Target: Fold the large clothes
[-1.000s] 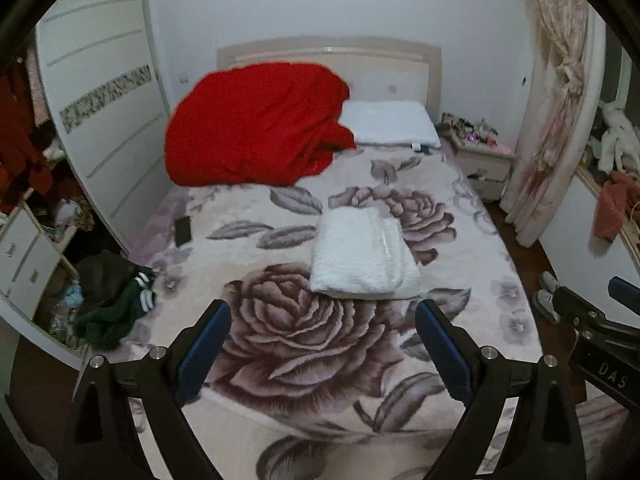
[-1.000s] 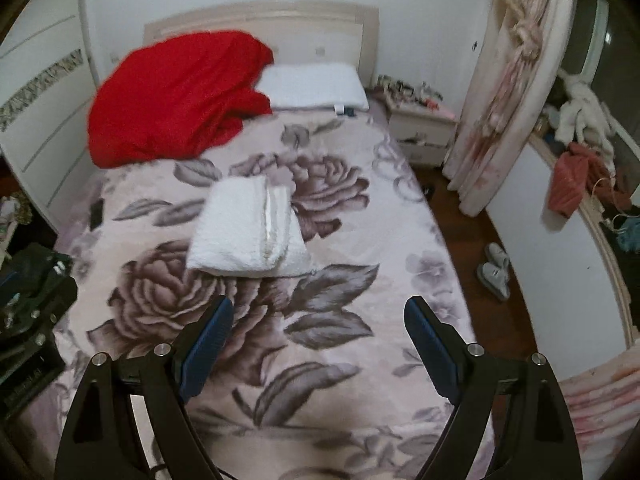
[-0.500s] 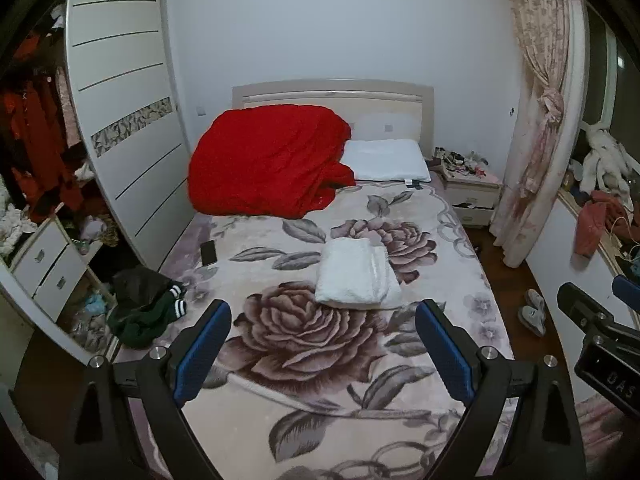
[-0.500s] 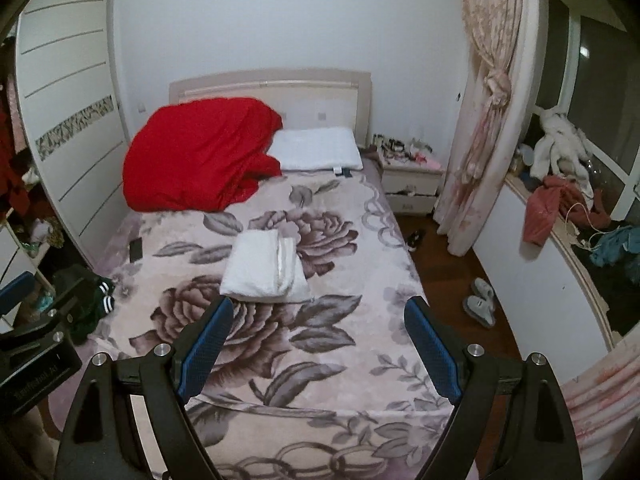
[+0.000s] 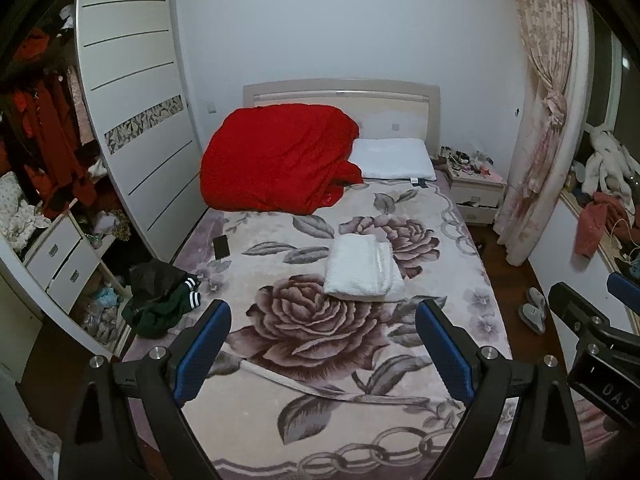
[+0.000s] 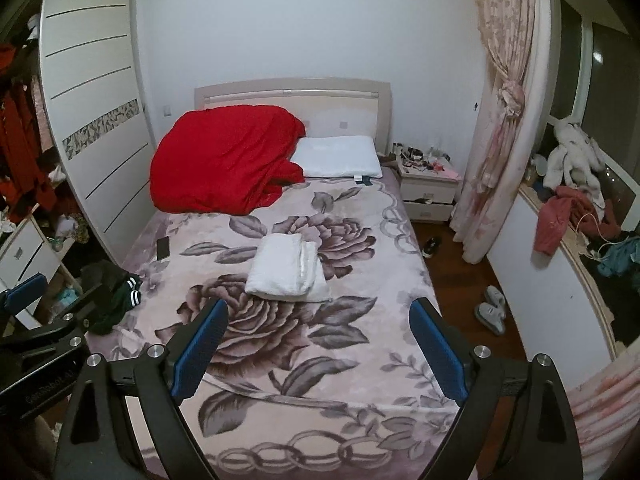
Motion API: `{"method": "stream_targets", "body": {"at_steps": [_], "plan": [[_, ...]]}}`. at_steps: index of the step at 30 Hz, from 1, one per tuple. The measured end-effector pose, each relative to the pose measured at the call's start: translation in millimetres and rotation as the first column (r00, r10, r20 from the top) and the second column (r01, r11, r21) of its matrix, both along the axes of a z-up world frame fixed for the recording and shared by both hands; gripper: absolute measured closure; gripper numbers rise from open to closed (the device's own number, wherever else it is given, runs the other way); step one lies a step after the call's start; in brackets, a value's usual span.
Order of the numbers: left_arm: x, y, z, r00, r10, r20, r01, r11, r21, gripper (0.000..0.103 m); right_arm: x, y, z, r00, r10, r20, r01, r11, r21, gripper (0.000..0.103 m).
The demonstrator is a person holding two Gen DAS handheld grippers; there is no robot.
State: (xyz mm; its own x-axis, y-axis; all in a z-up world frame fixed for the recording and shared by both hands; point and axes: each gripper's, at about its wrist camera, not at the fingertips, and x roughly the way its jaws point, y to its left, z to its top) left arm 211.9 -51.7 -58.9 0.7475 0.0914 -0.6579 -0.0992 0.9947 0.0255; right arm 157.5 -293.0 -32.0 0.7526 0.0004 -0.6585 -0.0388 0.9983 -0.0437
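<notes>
From the left wrist view, the left tool (image 5: 323, 336) hangs above the foot end of the bed, its blue-padded fingers (image 5: 202, 350) spread wide with nothing between them. The folded white fluffy garment (image 5: 362, 268) lies near the middle of the rose-patterned plush bedspread (image 5: 304, 360), well apart from the tool. A bunched red quilt (image 5: 276, 160) sits at the head end toward the bed's left edge, touching a white pillow (image 5: 394, 159) beside it. A dark green garment with white stripes (image 5: 160, 300) hangs over the left edge. The right tool (image 5: 596, 332) shows partly at the frame's right side.

From the right wrist view, the right tool (image 6: 319, 334) is likewise wide open and empty above the foot end. The folded white fluffy garment (image 6: 286, 268) rests mid-bed, a black phone (image 6: 163, 248) near the left edge.
</notes>
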Motion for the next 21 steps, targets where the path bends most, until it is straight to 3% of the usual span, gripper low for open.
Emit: {"method": "stream_targets", "body": {"at_steps": [21], "plan": [[-13.3, -7.9, 6.3, 1.0, 0.01, 0.016, -0.01, 1.0, 0.0, 0.009, -6.1, -10.7, 16.1, 1.0, -0.004, 0.031, 0.005, 1.0, -0.013, 0.009]]}}
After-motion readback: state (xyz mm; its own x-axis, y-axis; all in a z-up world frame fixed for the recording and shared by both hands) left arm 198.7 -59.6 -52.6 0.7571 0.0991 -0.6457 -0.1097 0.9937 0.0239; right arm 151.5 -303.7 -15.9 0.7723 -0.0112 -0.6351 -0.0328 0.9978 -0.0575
